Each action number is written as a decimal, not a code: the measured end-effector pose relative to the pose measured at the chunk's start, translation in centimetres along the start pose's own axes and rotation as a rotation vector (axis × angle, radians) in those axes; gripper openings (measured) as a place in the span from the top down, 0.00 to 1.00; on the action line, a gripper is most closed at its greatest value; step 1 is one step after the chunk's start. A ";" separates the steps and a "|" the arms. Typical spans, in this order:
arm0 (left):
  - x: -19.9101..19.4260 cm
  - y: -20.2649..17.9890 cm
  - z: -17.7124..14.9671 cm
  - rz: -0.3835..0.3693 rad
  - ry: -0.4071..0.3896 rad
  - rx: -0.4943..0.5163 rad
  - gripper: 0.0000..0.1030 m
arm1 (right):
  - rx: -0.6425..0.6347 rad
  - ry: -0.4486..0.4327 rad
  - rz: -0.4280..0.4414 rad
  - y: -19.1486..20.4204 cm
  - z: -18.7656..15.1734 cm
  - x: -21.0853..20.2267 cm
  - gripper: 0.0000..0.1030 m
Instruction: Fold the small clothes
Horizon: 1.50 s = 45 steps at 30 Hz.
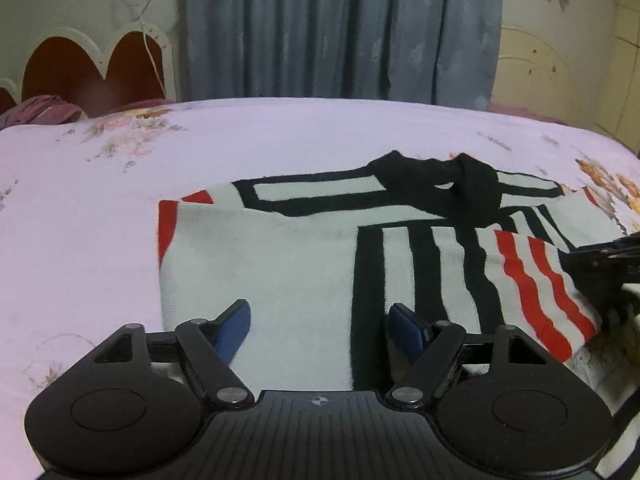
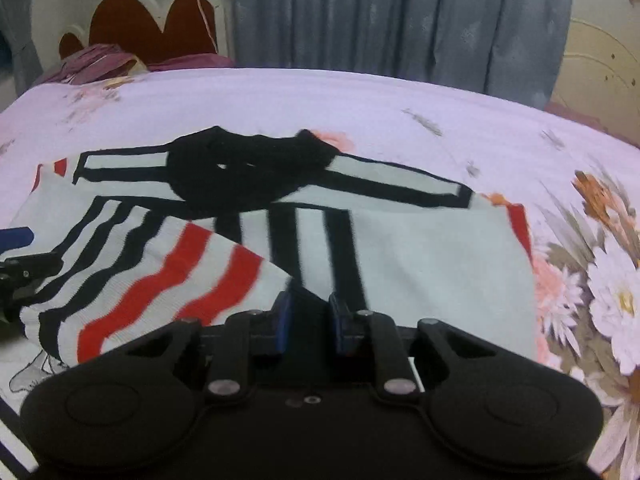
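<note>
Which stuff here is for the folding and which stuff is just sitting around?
For the folding:
- striped sweater
- its red-striped sleeve, lying folded across the body
- left gripper, open
- right gripper, jaws narrow, grip unclear

Just sitting around:
- floral bedsheet
- crumpled purple cloth by the headboard
- blue curtain

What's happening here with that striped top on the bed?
A person is folding a small knit sweater on a floral bedsheet using a hand-held gripper in each hand. The right hand-held gripper appears closed on a sleeve cuff with red stripes, which lies folded across the sweater's front. The left hand-held gripper is open, with its fingers over the lower hem, holding nothing. The black collar lies at the far edge.
</note>
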<state>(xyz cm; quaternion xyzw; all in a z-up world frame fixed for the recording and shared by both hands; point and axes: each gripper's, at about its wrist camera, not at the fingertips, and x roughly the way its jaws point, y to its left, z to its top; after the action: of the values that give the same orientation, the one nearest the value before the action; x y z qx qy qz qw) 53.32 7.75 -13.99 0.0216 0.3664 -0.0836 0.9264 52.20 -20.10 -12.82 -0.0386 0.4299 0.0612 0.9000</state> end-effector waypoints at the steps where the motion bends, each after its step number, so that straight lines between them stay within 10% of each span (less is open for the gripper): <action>1: -0.3 -0.3 0.3 0.014 0.000 0.000 0.26 | -0.006 0.003 -0.010 0.3 0.2 -0.1 0.82; 3: -2.1 -0.9 0.4 -0.009 -0.038 -0.030 0.26 | 0.003 -0.045 -0.021 1.1 0.3 -1.9 0.70; 9: -1.9 -2.3 -3.0 -0.001 -0.009 -0.015 0.25 | 0.005 0.001 0.032 1.7 -2.9 -1.7 0.73; 20: -2.1 0.6 0.7 0.005 -0.069 0.011 0.25 | 0.032 -0.004 -0.015 0.9 -1.0 -2.0 0.74; 30: 6.1 7.4 4.8 0.027 0.048 -0.111 0.14 | 0.104 0.001 -0.055 0.9 2.7 3.1 0.72; 45: 2.0 5.4 3.5 0.088 -0.019 -0.055 0.14 | 0.057 -0.065 -0.038 3.0 2.7 1.3 0.70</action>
<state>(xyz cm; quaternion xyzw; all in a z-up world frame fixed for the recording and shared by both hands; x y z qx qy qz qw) 58.05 12.44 -12.96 0.0114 0.3584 -0.0330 0.9329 54.68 -16.72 -12.22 -0.0190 0.4014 0.0330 0.9151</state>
